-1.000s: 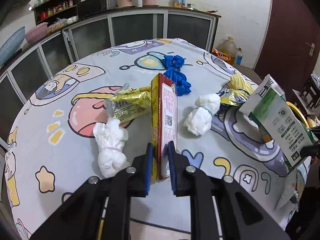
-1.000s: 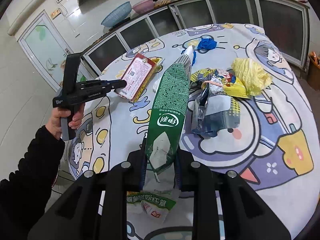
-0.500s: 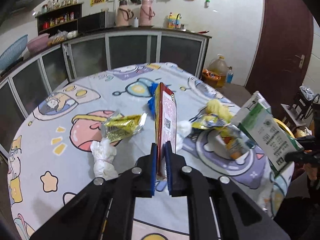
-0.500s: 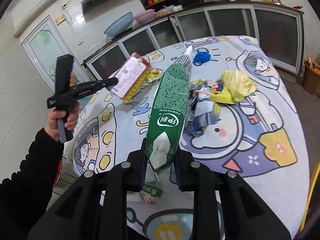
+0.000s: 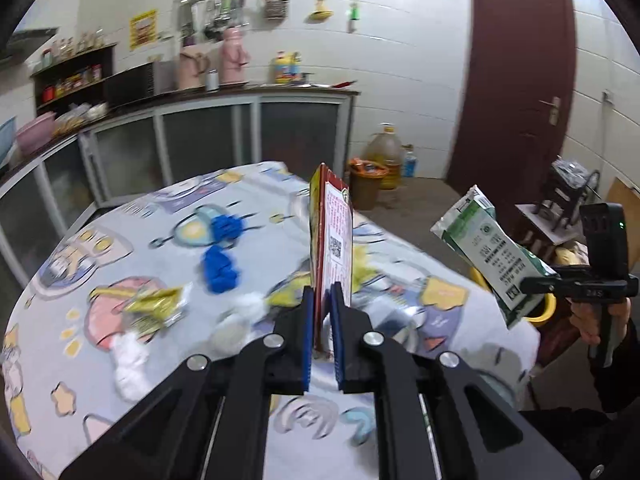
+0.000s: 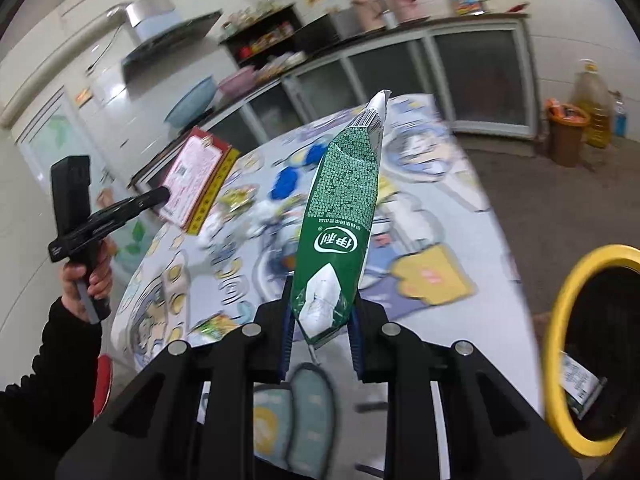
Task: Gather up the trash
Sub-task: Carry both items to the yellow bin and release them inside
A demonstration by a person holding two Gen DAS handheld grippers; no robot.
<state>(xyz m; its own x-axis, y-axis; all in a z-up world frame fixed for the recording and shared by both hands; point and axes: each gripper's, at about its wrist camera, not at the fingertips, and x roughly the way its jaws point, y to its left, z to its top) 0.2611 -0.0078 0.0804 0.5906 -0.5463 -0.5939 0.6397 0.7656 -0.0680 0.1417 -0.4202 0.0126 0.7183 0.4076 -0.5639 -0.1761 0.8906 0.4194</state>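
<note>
A tablecloth (image 5: 168, 240) printed with pastel cartoon astronauts, stars and planets on pale grey-blue. A red and yellow flat box (image 5: 330, 240) with a white printed label. A green and white milk carton (image 6: 340, 220). Two bright blue crumpled pieces (image 5: 220, 264). A gold foil wrapper (image 5: 154, 306). White tissue wads (image 5: 130, 364). A yellow-rimmed black bin (image 6: 560, 344).

- Left gripper (image 5: 322, 334) clamps flat box (image 5: 331, 248) edge-on, upright, above table (image 5: 168, 360).
- Right gripper (image 6: 322, 338) clamps milk pouch (image 6: 340, 220), raised over table's near edge.
- Bin (image 6: 560, 320) right of table, carton inside.
- Loose trash spread on table behind both held items.
- Counter cabinets (image 5: 208, 136) behind table.
</note>
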